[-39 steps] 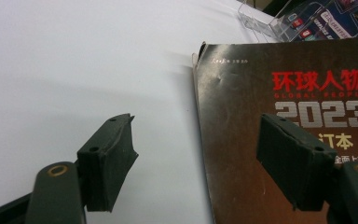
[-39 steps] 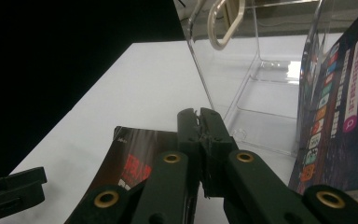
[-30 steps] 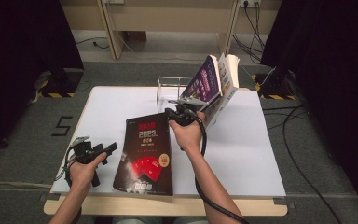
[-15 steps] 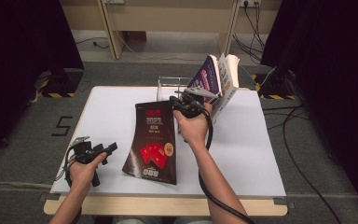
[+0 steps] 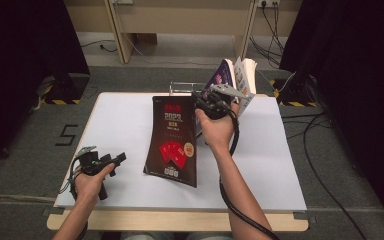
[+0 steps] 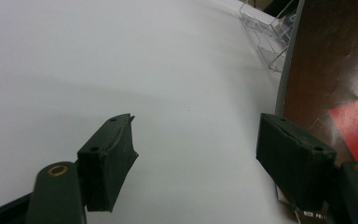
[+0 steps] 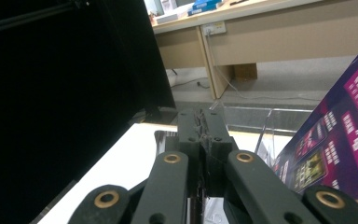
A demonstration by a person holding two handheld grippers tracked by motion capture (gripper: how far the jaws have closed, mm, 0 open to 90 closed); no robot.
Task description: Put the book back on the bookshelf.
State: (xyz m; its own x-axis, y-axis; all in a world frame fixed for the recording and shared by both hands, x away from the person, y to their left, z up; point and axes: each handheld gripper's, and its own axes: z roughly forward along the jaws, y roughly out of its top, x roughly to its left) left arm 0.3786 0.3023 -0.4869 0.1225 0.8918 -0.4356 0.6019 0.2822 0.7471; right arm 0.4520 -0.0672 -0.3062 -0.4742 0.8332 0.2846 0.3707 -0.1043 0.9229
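1. Right gripper (image 5: 211, 103): jaws closed on the top edge of the dark red book (image 5: 173, 142), near its right corner. The book hangs below the fingers, its far end raised, its near edge resting on the white table (image 5: 260, 165).
2. Long axis of the book: runs from the fingers toward the person.
3. Clear acrylic book stand (image 5: 182, 88): just beyond the fingers, with a purple book (image 5: 221, 76) leaning in it; likely the destination.
4. Left gripper (image 5: 111, 160): jaws apart, empty, well apart from the stand; the right hand is nearer.
5. Legible cover print: "2023"; the rest is too small.
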